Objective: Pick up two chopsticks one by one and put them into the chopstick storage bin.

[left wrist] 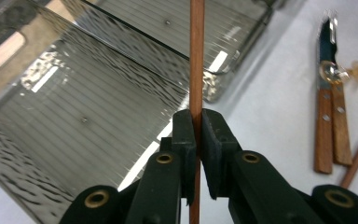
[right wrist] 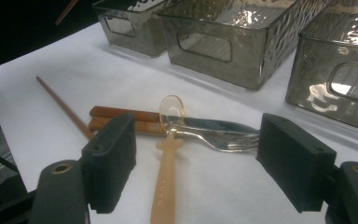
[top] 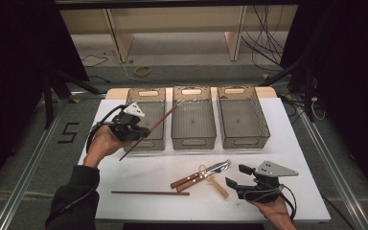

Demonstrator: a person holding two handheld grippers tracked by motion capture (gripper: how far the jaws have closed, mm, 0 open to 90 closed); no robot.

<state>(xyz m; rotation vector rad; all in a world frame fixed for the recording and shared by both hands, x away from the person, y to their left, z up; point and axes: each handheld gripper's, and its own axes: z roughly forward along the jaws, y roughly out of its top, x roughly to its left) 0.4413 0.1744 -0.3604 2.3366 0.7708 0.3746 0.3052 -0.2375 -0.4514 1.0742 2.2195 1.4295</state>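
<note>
My left gripper [top: 135, 132] is shut on a brown chopstick [top: 149, 132] and holds it slanted above the left clear bin [top: 146, 117]. In the left gripper view the chopstick [left wrist: 196, 60] runs straight up between the pressed pads [left wrist: 185, 135]. A second chopstick [top: 149, 193] lies flat near the table's front edge. My right gripper [top: 235, 176] rests open at the front right. Its jaws stand wide apart in the right gripper view, with a small amber spoon [right wrist: 168, 163] lying between them on the table. The spoon's bowl rests on a wooden-handled knife and fork [right wrist: 177, 126].
Three clear plastic bins stand in a row at the back of the white table [top: 287, 143]: left, middle [top: 193, 117] and right [top: 242, 115]. The knife and fork [top: 199, 176] lie in the middle front, next to the spoon [top: 218, 187].
</note>
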